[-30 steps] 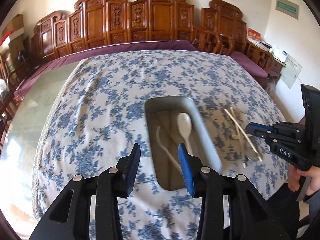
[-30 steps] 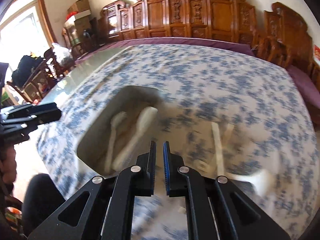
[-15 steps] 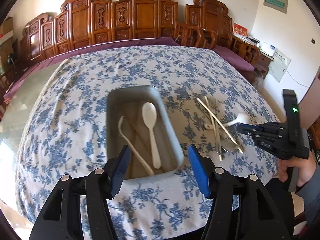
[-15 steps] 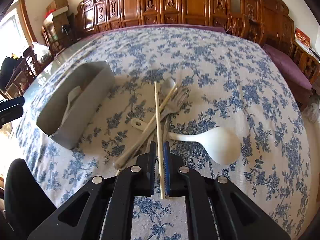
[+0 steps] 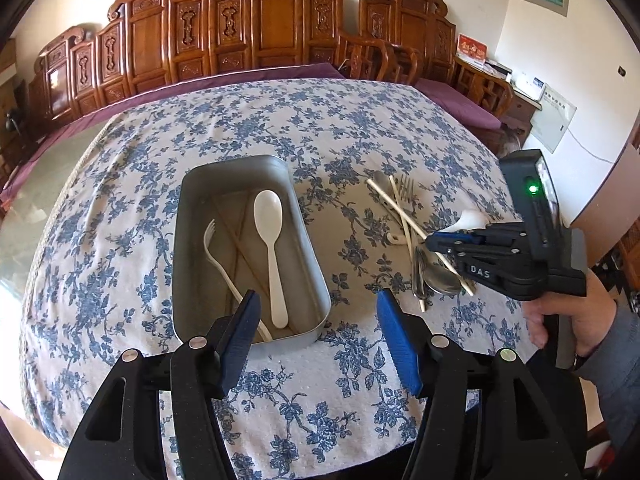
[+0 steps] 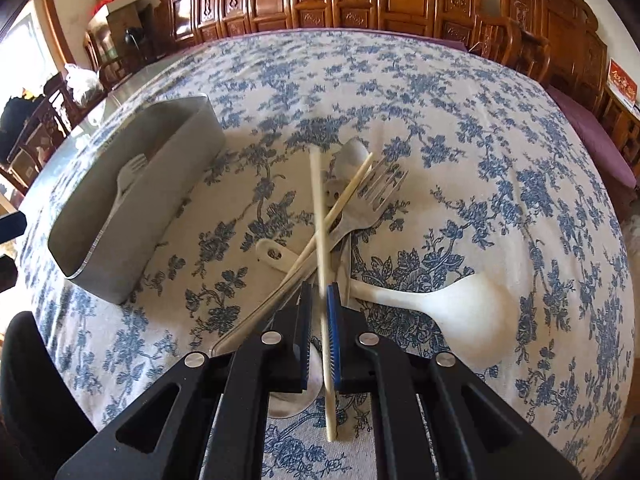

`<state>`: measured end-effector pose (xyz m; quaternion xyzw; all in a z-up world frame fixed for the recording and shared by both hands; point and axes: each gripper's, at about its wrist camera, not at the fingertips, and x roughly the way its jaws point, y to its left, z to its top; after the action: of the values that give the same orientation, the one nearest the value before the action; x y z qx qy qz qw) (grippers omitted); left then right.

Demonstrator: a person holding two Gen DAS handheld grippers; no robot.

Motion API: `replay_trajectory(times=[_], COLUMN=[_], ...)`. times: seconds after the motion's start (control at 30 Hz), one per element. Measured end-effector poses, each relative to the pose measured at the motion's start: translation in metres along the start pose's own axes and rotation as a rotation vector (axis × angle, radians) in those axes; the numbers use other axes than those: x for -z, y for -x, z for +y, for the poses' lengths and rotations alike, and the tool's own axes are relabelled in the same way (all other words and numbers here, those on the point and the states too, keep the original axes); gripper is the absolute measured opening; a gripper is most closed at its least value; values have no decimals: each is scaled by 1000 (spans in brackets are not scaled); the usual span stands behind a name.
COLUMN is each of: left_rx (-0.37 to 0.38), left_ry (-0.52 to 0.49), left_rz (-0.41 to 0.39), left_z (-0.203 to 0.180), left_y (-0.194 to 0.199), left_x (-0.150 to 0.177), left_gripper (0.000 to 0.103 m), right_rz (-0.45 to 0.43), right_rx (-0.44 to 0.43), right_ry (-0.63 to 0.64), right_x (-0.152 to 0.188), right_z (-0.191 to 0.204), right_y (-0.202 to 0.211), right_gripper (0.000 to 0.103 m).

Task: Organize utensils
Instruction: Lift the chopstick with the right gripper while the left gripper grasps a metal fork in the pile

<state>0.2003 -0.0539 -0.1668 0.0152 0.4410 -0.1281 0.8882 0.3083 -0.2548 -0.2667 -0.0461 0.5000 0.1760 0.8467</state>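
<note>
A grey metal tray [image 5: 316,264] [image 6: 136,224] sits on the floral tablecloth, holding a white spoon [image 5: 270,236], a white fork [image 5: 224,268] and wooden chopsticks. To its right lies a pile of utensils: chopsticks [image 6: 318,216], a metal fork [image 6: 368,204], a metal spoon and a white ladle [image 6: 452,304]. My left gripper [image 5: 318,320] is open at the tray's near end. My right gripper [image 6: 319,304] hovers low over the pile, jaws nearly closed with a chopstick showing between them; it also shows in the left wrist view [image 5: 434,242].
The round table [image 5: 120,184] has a blue floral cloth; its near edge falls away below my grippers. Carved wooden chairs [image 5: 256,32] ring the far side. A person's hand [image 5: 568,320] holds the right gripper.
The left gripper has pulled back from over the tray and opened wider. The right gripper has swung from the tray to the utensil pile and come down over a chopstick.
</note>
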Motion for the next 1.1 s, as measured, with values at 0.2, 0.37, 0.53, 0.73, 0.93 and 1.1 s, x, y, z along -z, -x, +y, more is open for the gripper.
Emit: replay_trajectory(times=[0.2,0.37,0.53,0.73,0.93,1.1], left_rx=[4,9,20,38,53,71], left_ry=[2,-12,-38,-54,-60,-59], left_rz=[7,12,16,39,79,114], left_z=[-5,-13,-26,-42,-57,-68], left_y=[-3,-7,-13,-33,-60,-86], left_x=[0,-3,-6,-9,-14,-23], left_gripper=[58,58,58,58,57,45], right_rz=[-7,-54,-99,-107,-110,-105], right_rx=[2,-20,-22,17,38,22], right_ry=[14,-9,-32,-77,-108,-132], right_x=[1,3,21,49,54,57], right_z=[-2,-15,-33,-58,-77,-84], right_y=[4,25,54,70,71,70], right_gripper=[6,6,6,6,6,6])
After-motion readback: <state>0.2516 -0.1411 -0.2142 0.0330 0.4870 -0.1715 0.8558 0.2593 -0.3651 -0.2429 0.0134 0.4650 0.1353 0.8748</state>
